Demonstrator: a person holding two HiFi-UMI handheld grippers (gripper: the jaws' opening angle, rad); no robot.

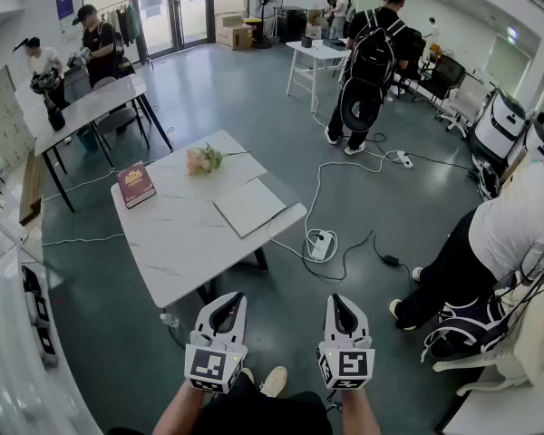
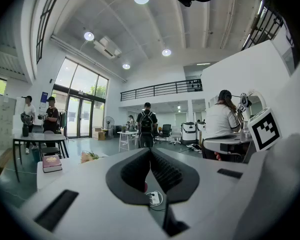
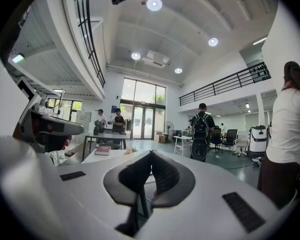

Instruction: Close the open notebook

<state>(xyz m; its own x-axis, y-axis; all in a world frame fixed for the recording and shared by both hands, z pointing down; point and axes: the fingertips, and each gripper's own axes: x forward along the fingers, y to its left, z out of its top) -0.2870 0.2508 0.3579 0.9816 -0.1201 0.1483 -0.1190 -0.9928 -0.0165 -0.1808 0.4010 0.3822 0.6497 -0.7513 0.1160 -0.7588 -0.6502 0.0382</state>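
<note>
- One marbled white table (image 1: pixel 177 243) is bearing one red book (image 1: pixel 136 185), one flat pale notebook (image 1: pixel 249 207) and one flower bunch (image 1: pixel 204 159).
- The left gripper (image 1: pixel 229 299) and right gripper (image 1: pixel 342 300) are both hovering, jaws pressed together, empty.

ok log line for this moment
left tool shut, empty | right tool shut, empty | notebook on table, untouched | both tools short of table
</note>
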